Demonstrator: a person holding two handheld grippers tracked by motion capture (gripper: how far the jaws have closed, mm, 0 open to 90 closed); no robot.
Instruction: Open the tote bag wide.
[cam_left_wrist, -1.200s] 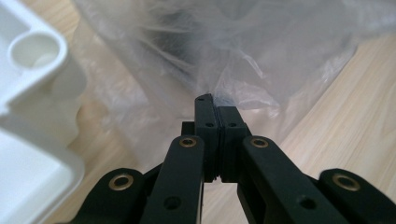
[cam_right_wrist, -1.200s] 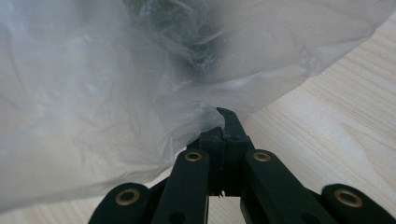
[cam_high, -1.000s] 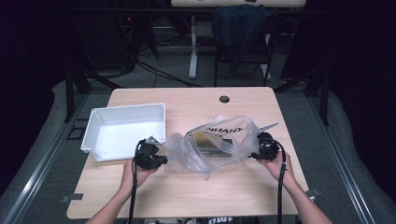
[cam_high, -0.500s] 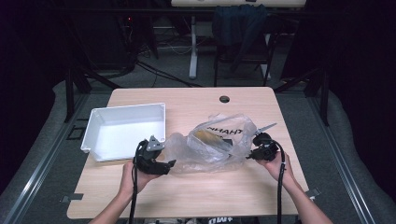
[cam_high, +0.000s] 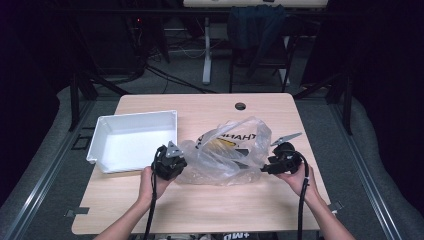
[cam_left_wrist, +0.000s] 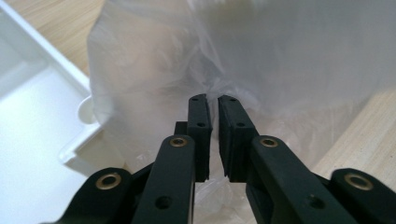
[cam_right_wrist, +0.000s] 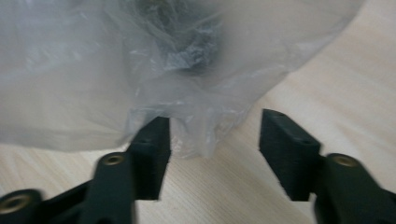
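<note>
Setting: dim room, wooden table (cam_high: 210, 200) lit from above, cables and a chair frame beyond its far edge.
Item: clear plastic bag (cam_high: 227, 150) with dark print, lying crumpled at mid-table, just right of a white tray (cam_high: 131, 120); something yellow and dark shows through the film.
Left gripper (cam_high: 169, 161): at the bag's left end, fingers (cam_left_wrist: 200, 126) nearly closed, a thin pinch of film appearing caught between them.
Right gripper (cam_high: 274, 165): at the bag's right end, fingers (cam_right_wrist: 149, 149) wide apart, a fold of film lying between them but not clamped.
Step in hand: judged to be taking hold of both ends of the bag.
Handling note: close the right fingers on the gathered fold, not a single layer; film is slippery and may slide out or tear if pulled hard.
High view: gives the overall layout, tray beside bag, both hands.
Gripper views: give finger spacing and film contact, too small to read from above; left gripper view also shows the tray's corner touching the bag.
</note>
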